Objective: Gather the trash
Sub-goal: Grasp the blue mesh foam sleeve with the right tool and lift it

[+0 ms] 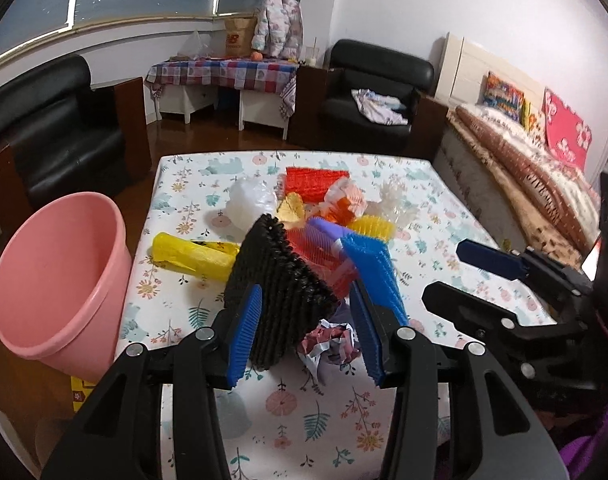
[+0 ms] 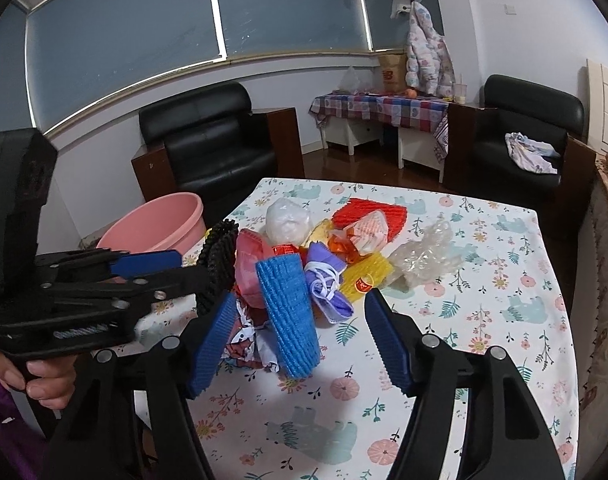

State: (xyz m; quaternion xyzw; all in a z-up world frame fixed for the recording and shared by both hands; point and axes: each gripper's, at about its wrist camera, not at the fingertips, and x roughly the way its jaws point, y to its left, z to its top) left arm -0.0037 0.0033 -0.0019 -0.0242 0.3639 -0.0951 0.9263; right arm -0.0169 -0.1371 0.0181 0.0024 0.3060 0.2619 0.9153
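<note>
A pile of trash lies on the floral table [image 1: 304, 420] [image 2: 464, 320]. My left gripper [image 1: 306, 288] [image 2: 196, 270] stands open around a black foam net [image 1: 280, 280] [image 2: 220, 260]. The net leans on the left pad, and a gap shows before the right pad. My right gripper [image 2: 299, 294] [image 1: 444, 272] is open, with a blue foam net [image 2: 292, 312] [image 1: 376, 268] between its pads and touching neither. Crumpled printed paper [image 1: 332, 340] [image 2: 244, 340] lies under both nets. A pink bucket [image 1: 60, 280] [image 2: 156, 224] stands off the table's left edge.
Further back in the pile are a yellow bag [image 1: 192, 256], a red net [image 1: 314, 184] [image 2: 368, 212], white plastic [image 1: 250, 204], a yellow net [image 2: 364, 280], a purple mask [image 2: 328, 280] and clear wrap [image 2: 424, 260]. A hand [image 2: 44, 380] holds the left gripper. Black armchairs stand behind, a bed at the right.
</note>
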